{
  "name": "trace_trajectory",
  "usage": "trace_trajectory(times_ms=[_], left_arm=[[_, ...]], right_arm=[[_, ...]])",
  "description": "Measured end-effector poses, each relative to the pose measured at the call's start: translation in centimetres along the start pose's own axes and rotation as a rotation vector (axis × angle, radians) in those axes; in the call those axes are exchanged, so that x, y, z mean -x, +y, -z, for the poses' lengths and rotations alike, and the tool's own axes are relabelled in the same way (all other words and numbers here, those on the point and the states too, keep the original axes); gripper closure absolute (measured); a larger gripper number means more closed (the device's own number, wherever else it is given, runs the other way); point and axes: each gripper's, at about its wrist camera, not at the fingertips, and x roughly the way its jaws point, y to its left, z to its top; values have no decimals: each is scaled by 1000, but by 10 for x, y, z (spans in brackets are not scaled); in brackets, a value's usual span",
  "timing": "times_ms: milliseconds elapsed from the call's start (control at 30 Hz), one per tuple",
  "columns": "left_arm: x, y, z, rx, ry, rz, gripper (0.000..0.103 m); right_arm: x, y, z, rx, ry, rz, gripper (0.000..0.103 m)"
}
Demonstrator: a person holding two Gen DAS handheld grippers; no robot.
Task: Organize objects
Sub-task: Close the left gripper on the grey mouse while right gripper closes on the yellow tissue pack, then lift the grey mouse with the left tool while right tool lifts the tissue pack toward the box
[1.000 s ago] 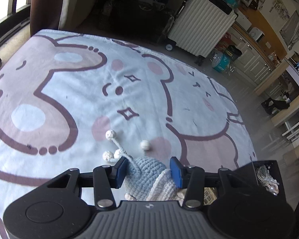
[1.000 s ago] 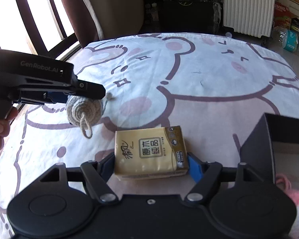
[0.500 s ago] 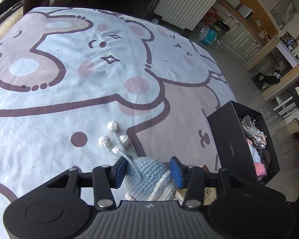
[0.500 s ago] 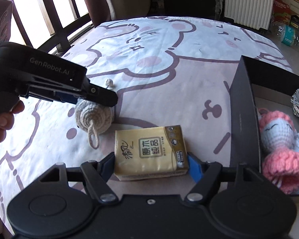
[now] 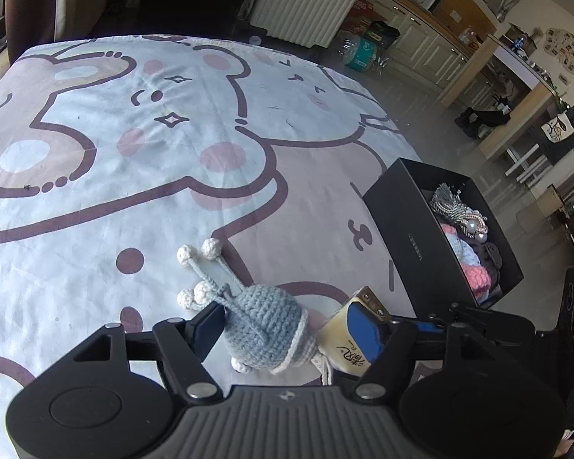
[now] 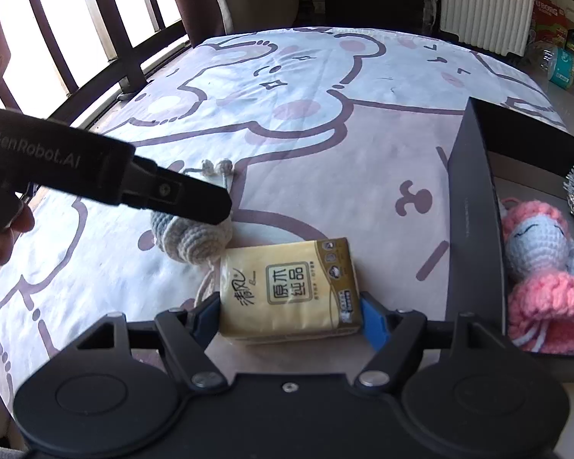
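Bear-print blanket lies open toward 12 o'clock; black box walls off 2 o'clock. My left gripper is opening around the crocheted snail, left pad perhaps touching. My right gripper clamps the tissue pack beside the box.

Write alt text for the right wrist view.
The right gripper grips a yellow tissue pack above a bear-print blanket. A black box of crocheted toys sits right; the left gripper covers a crocheted snail.
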Motion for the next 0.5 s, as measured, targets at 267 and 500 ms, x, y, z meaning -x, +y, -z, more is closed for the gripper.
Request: trace_trajectory(times_ms=[267, 500], left_arm=[[-5, -8, 3, -193, 10, -44, 32], [-9, -18, 7, -411, 67, 15, 20]], right_arm=[[3, 3, -1, 36, 34, -19, 28], [6, 12, -1, 109, 115, -87, 27]])
